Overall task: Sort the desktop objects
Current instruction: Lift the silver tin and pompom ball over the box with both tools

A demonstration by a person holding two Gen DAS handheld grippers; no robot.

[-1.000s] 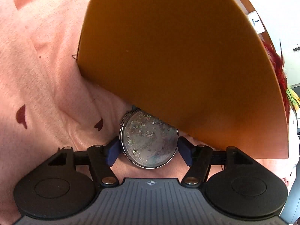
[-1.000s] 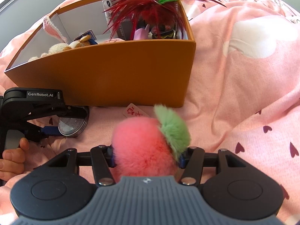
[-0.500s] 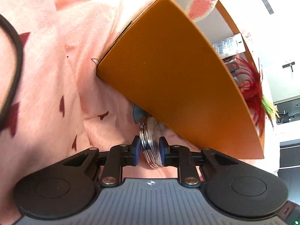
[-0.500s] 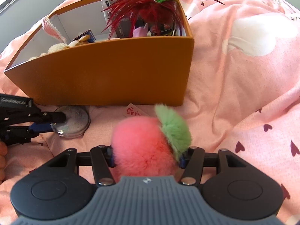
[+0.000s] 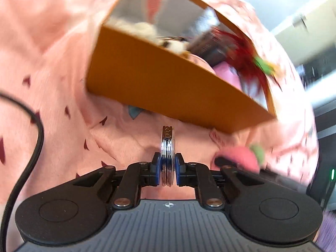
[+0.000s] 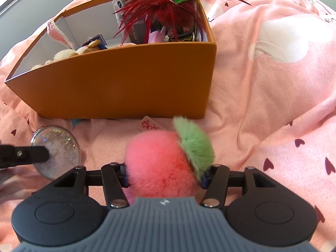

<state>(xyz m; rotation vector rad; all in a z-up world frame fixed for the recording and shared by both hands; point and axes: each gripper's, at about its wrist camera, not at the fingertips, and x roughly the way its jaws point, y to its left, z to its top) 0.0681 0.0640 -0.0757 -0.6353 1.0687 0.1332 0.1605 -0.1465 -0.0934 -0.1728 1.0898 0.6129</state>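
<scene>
Bed covered by pink bedsheet with dark heart print. Black cable loops over the sheet at far left of the left wrist view.

Left tongs clamped narrow on a round silver compact mirror, held on edge, pads on both flat faces. In the right wrist view the same compact mirror shows its glittery face, one left-tong finger across it, in front of the box's near-left corner; whether it touches the sheet, cannot tell.

Orange box sits on the bed beyond both tongs, open top, white inside. Inside, left end: knitted bunny ear and cream plush toy. Middle: small blue-edged item, too small to name. Right end: red feather shuttlecock with green and yellow tips, dark small boxes under it. Left wrist view blurred; box seen from low, feathers at its right end.

Small paper card with red marks peeks out at the box's front base, just behind the plush.

Right tongs closed on a pink fluffy peach plush with green leaf tuft, fur bulging past the pads. It also appears at right in the left wrist view.
</scene>
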